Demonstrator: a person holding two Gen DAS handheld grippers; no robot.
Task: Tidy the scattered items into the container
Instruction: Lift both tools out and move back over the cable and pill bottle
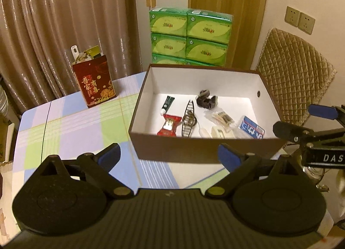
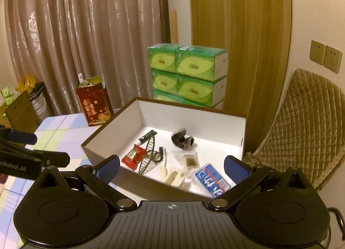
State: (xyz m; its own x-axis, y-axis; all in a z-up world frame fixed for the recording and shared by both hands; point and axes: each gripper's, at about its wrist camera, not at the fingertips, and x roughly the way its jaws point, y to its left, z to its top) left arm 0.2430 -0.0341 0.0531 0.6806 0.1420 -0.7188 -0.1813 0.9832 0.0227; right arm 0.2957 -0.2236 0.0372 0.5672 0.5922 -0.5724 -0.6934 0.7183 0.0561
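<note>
Brown cardboard box, white-lined (image 1: 194, 150): ahead of both released, empty jaws; small items gathered inside, apparently tidied.

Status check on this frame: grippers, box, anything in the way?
Left gripper open, empty. Right gripper open, empty. Box holds the small items; no loose items visible on tablecloth. Nothing in the way.

Warm, yellowish indoor light, fairly dim, in both of my wrist views. Soft glare streaks run down the curtain (image 1: 64, 22); the white floor of the box (image 2: 215, 128) shows brightest, its near wall (image 1: 194, 150) in shade. Fisheye bending curves the door frame (image 2: 289, 33), corners fall black, and detail is slightly soft throughout
</note>
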